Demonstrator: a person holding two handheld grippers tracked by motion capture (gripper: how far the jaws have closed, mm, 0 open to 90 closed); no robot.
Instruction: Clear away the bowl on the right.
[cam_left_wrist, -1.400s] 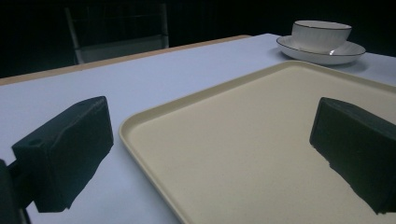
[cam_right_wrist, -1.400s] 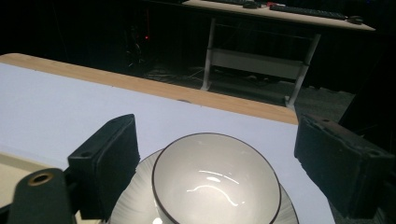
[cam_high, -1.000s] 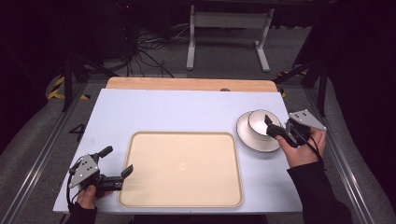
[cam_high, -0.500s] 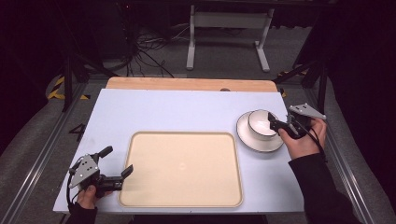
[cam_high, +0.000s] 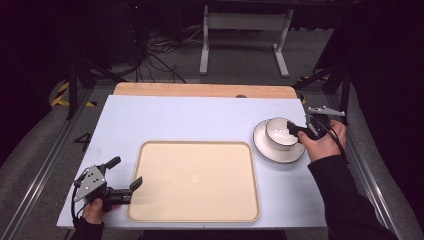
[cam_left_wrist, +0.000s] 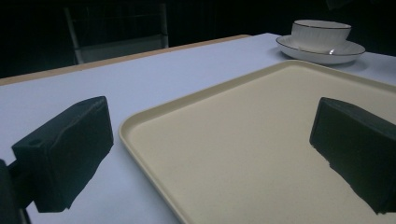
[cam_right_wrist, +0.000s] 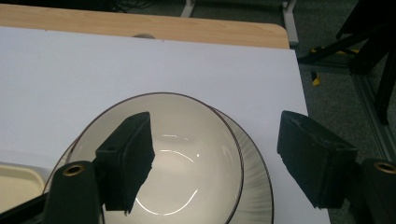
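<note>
In the high view I see my right gripper (cam_high: 296, 131) at the right of the frame, reaching over the white bowl (cam_high: 280, 133) that sits on a white saucer (cam_high: 278, 152) on the pale table (cam_high: 190, 120). Its jaws have just been closing but stand apart. In the right gripper view one jaw hangs inside the bowl (cam_right_wrist: 187, 154) at lower left and the other sits outside the rim at right, above the saucer (cam_right_wrist: 259, 196); the bowl's wall lies between them, and I see no pad pressing on it yet.

My left gripper (cam_high: 125, 180) rests at the lower left of the high view, its jaws wide apart and gripping nothing, astride the left edge of the beige tray (cam_high: 195, 180). In the left gripper view the tray (cam_left_wrist: 243, 140) fills the middle, one jaw outside it and one over it, with the bowl (cam_left_wrist: 321, 34) and saucer (cam_left_wrist: 322, 52) at upper right.
</note>
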